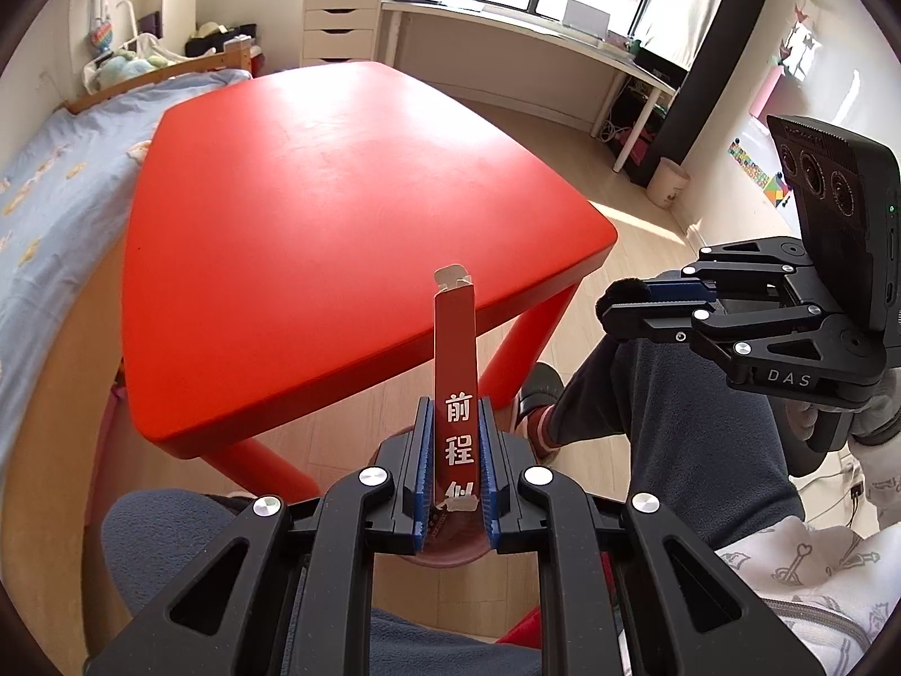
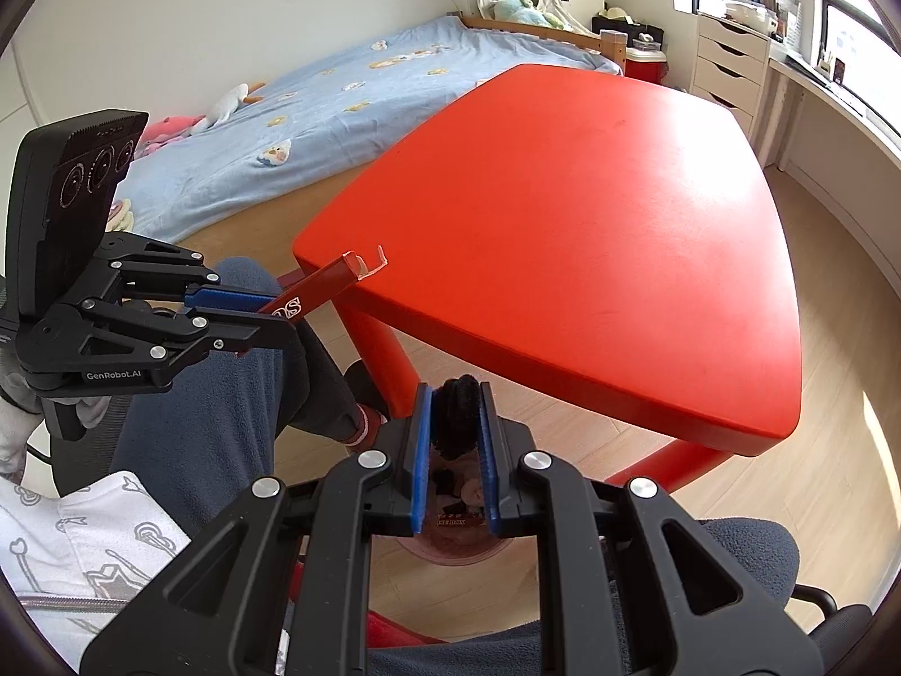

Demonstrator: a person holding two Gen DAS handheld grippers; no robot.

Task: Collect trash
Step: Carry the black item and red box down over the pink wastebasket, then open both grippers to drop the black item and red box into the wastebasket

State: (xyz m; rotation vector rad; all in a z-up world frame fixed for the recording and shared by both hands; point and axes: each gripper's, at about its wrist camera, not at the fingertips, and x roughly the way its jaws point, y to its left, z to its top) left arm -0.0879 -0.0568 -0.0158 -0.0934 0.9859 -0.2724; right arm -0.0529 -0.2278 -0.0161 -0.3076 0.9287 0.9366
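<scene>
My left gripper (image 1: 456, 422) is shut on a long red carton (image 1: 455, 349) with white Chinese characters and a torn open top. It holds the carton in the air in front of the red table (image 1: 338, 214), above a pinkish round bin (image 1: 450, 555) on the floor. The carton shows in the right wrist view (image 2: 321, 287) too, in the left gripper (image 2: 270, 315). My right gripper (image 2: 456, 417) is shut on a black fuzzy wad (image 2: 459, 405), above the same bin (image 2: 456, 546). It shows in the left wrist view (image 1: 619, 310) at the right.
The table top carries nothing. A bed with a blue cover (image 2: 338, 96) lies beyond the table. A white drawer unit (image 1: 338, 28) and a long desk (image 1: 535, 39) stand under the window. A small pale bin (image 1: 667, 180) sits by the desk. The person's legs (image 1: 676, 422) are below.
</scene>
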